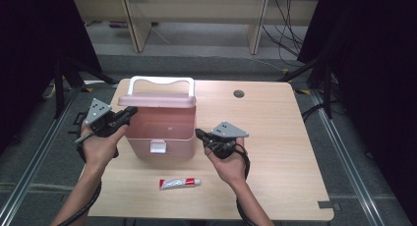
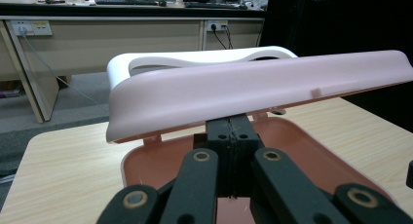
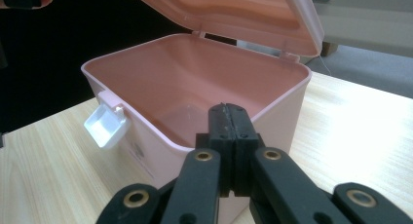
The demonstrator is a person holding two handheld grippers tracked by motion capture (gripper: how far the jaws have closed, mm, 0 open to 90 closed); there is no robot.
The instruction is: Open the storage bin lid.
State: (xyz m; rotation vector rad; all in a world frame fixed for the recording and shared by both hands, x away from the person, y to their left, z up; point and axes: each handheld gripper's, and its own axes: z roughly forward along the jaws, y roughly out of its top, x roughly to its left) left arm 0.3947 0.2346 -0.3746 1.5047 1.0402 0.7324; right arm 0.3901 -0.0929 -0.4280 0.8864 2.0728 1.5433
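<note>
A pink storage box (image 1: 162, 127) stands on the table with its lid (image 1: 157, 100) raised partway and a white handle (image 1: 160, 80) on top. My left gripper (image 1: 130, 112) is shut at the box's left side. In the left gripper view its tips (image 2: 232, 124) sit just under the lid (image 2: 253, 87), over the box's rim; contact is unclear. My right gripper (image 1: 199, 133) is shut at the box's right side, its tips (image 3: 228, 109) at the rim of the box (image 3: 160, 78), which is bare inside. Neither gripper has anything between its jaws.
A red and white tube (image 1: 179, 183) lies on the wooden table (image 1: 275, 137) in front of the box. A white latch (image 3: 104, 124) hangs from the box's front wall. A round cable hole (image 1: 239, 94) sits at the table's back. Desks stand beyond the table.
</note>
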